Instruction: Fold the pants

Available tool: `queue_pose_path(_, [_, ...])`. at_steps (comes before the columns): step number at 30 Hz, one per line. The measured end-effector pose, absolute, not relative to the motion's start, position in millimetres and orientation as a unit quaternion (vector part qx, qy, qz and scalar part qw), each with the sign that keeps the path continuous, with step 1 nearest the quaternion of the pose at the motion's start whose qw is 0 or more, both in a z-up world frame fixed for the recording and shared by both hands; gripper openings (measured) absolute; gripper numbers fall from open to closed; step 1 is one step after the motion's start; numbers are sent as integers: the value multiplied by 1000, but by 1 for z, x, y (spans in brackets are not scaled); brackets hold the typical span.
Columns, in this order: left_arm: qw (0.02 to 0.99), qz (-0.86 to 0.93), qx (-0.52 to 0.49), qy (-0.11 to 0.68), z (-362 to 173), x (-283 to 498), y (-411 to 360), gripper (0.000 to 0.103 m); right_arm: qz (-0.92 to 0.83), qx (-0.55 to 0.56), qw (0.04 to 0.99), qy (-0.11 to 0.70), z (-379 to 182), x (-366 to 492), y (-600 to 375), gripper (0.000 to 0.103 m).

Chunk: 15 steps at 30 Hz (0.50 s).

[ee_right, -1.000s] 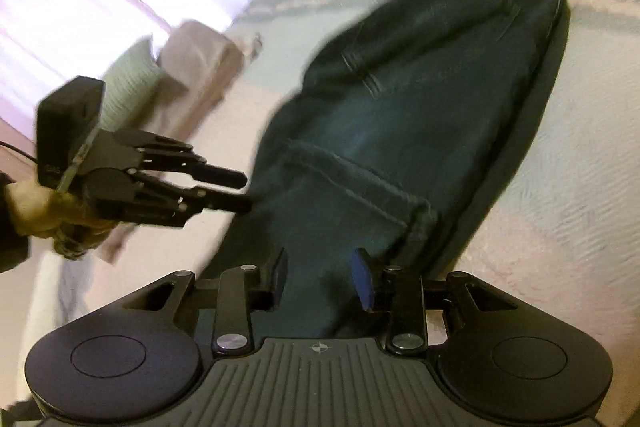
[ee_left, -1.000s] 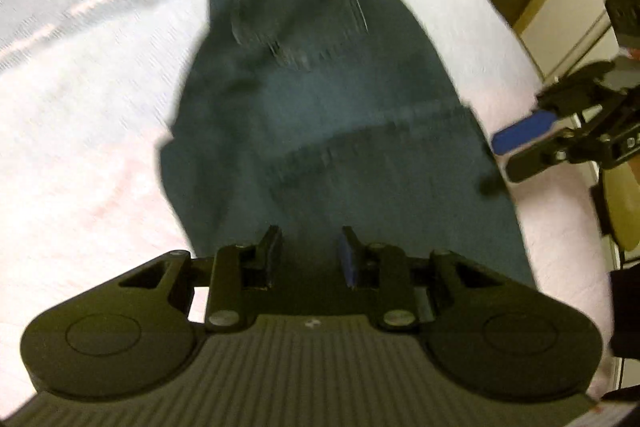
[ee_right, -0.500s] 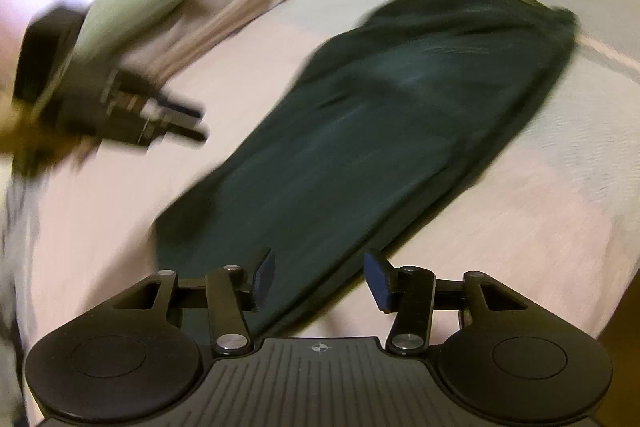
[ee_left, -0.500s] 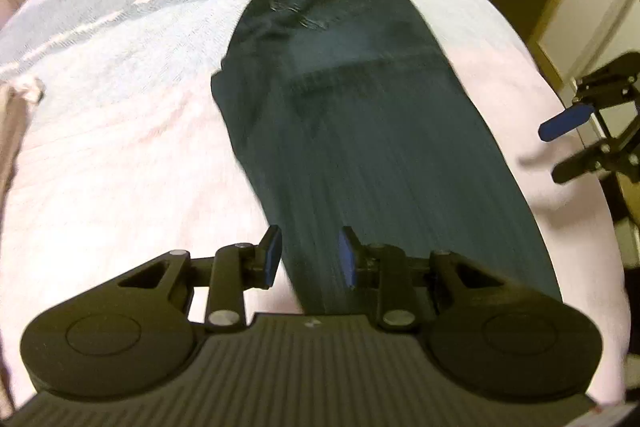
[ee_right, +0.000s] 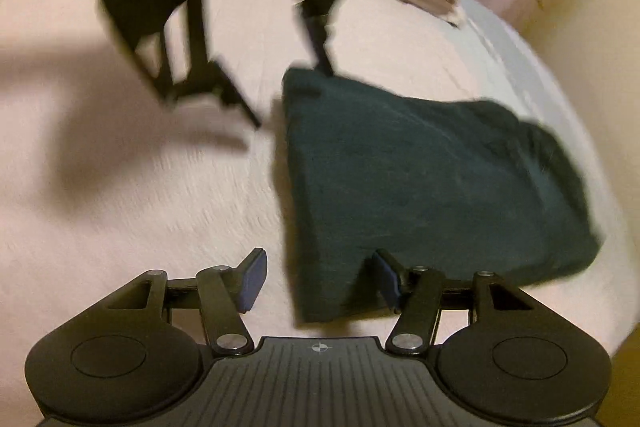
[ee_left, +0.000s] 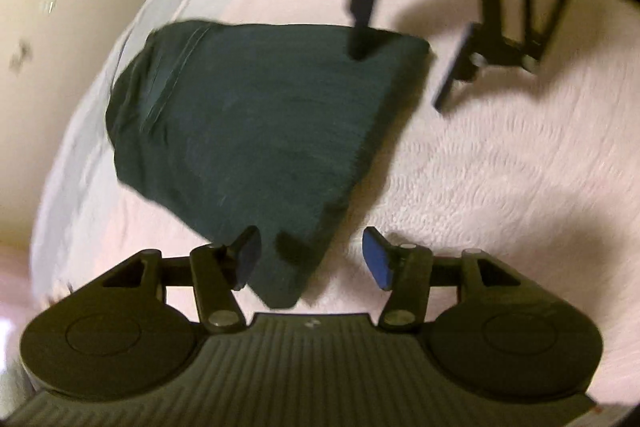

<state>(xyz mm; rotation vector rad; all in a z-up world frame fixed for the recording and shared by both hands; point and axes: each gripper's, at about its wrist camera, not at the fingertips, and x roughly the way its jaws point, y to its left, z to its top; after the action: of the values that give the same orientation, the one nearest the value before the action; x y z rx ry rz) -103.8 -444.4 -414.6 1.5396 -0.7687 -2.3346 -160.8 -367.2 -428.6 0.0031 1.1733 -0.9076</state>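
The left gripper (ee_left: pixel 312 259) gapes wide over a corner of the dark jeans (ee_left: pixel 256 131) on the pale bedspread (ee_left: pixel 500 187); the right gripper (ee_right: pixel 320 279), equally wide, straddles the opposite corner. Earlier the jeans lay stretched full-length; now they are doubled over.

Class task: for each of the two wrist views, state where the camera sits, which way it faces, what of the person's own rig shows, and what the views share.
Left wrist: behind the left gripper, angled down at the pants on the bedspread; own fingers open, right gripper opposite.
Right wrist: behind the right gripper, facing the pants; own fingers open, left gripper opposite.
Shared: pants, bedspread.
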Motion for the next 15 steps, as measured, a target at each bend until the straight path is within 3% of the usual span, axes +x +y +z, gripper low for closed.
queue_pose_path(2, [114, -786, 524, -308, -434, -106, -442, 53, -404, -55, 726, 553, -439, -158, -365, 55])
queue_pose_path(6, [111, -757, 516, -386, -463, -102, -448, 52, -399, -87, 717, 565, -445, -162, -366, 41])
queue_pose_path(9, [119, -750, 521, -390, -465, -104, -461, 39, -402, -78, 718, 562, -440, -167, -368, 23])
queue_pose_path(10, [114, -753, 524, -381, -464, -107, -466, 29, -403, -73, 719, 561, -436, -168, -368, 17])
queue_pose_path(11, [109, -754, 527, -377, -459, -108, -468, 19, -405, -67, 721, 558, -430, -168, -372, 14])
queue_pose_path(15, [116, -765, 534, -340, -423, -113, -472, 11, -409, -41, 732, 543, -388, -176, -380, 10])
